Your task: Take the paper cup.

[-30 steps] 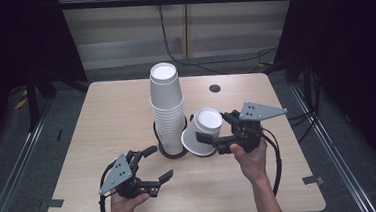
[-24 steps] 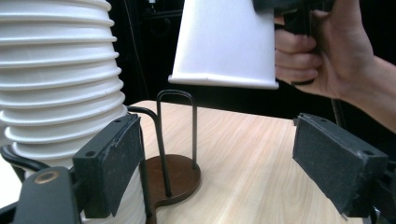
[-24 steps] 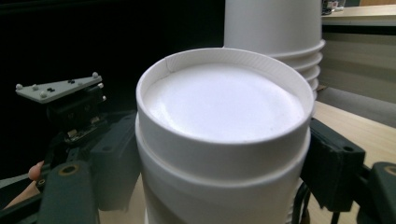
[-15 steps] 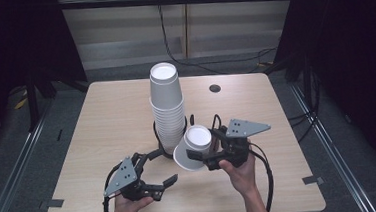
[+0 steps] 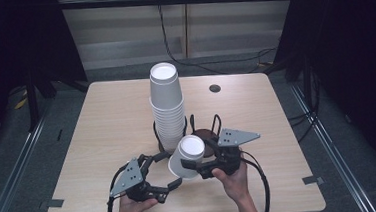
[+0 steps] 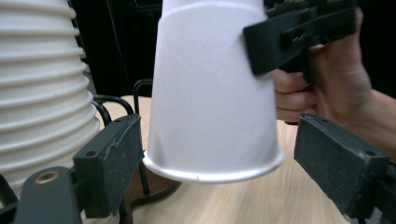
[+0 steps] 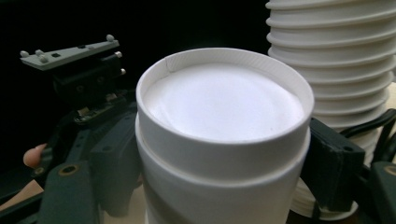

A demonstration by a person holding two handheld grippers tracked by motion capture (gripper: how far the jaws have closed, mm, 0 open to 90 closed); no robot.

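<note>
A single white paper cup [image 5: 185, 158] is held upside down, base uppermost and tilted, just above the table [image 5: 102, 122] at about 6 o'clock from the tall stack of inverted cups [image 5: 166, 105]. It is gripped near its base by the right gripper [image 5: 200, 171], whose jaws are closed on the cup wall; in the right gripper view the pads [image 7: 332, 161] are seen pressed against both sides of the cup [image 7: 223, 140]. The cup appears to have been separated from the stack, which stands in a black wire holder [image 5: 202, 130] at the table's centre. The cup rim [image 6: 212, 170] is flanked by the left gripper [image 5: 167, 186], at 7 o'clock of the cup; its jaws stand apart on either side of the rim, without pressing on it, and nothing is gripped. The separating step is judged done; a handover or setting down is judged still to come.
</note>
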